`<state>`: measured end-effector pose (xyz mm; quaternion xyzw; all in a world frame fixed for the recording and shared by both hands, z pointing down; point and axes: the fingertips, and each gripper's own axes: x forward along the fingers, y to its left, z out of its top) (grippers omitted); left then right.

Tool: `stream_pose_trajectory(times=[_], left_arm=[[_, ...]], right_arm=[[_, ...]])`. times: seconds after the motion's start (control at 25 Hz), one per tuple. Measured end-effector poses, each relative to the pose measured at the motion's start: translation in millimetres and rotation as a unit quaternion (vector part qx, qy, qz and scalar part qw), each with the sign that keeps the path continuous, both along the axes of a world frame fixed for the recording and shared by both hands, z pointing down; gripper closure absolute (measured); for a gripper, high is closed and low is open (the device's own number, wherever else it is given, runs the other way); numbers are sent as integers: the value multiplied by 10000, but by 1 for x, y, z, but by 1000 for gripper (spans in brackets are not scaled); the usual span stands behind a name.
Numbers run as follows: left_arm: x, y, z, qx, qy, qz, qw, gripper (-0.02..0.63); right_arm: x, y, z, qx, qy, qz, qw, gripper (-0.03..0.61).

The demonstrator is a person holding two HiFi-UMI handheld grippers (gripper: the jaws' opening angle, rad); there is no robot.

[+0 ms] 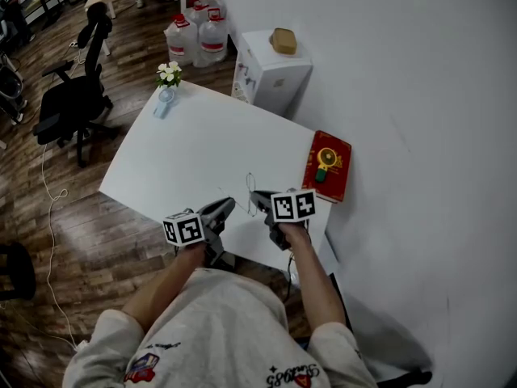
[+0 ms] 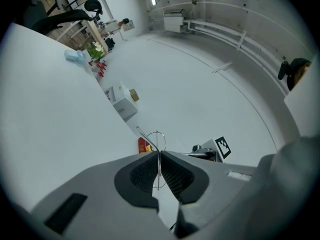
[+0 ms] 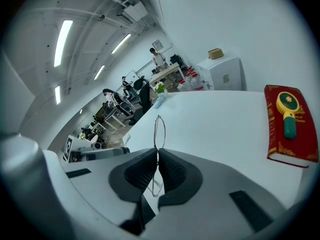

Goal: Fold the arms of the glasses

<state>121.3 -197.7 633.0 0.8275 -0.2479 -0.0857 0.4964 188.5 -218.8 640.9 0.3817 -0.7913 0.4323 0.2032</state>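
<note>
Both bare forearms reach forward side by side and meet tip to tip just left of the red book [image 1: 327, 166]. The left hand-held gripper [image 1: 229, 208] lies nearly level, while the right hand-held gripper [image 1: 257, 199] tilts downward. The glasses [image 3: 159, 131], thin round wire with clear lenses, hang between them over the smooth white surface [image 1: 202, 148]. Each hand-held gripper's ribbed dark pads are clenched on the wire frame.

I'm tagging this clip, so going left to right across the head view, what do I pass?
Office chair → left hand-held gripper → right hand-held gripper → red book. The glasses, pinched by both, overlap them, so they're left out.
</note>
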Motion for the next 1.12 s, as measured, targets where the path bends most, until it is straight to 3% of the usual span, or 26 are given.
stream_pose_trajectory(times=[0.16, 0.68, 1.0, 1.12], left_arm=[[10, -2, 4, -80, -237, 242, 9994, 595], [39, 10, 3, -300, -217, 823, 9959, 598], [48, 18, 2, -179, -226, 1116, 9933, 597], [49, 22, 0, -102, -171, 1153, 9931, 535]], right_arm=[[-7, 11, 7, -33, 154, -330, 9993, 561], [-14, 41, 12, -189, 75, -915, 9956, 561], [-7, 46, 12, -207, -1, -838, 9963, 561], [-2, 47, 13, -190, -30, -695, 9974, 561]])
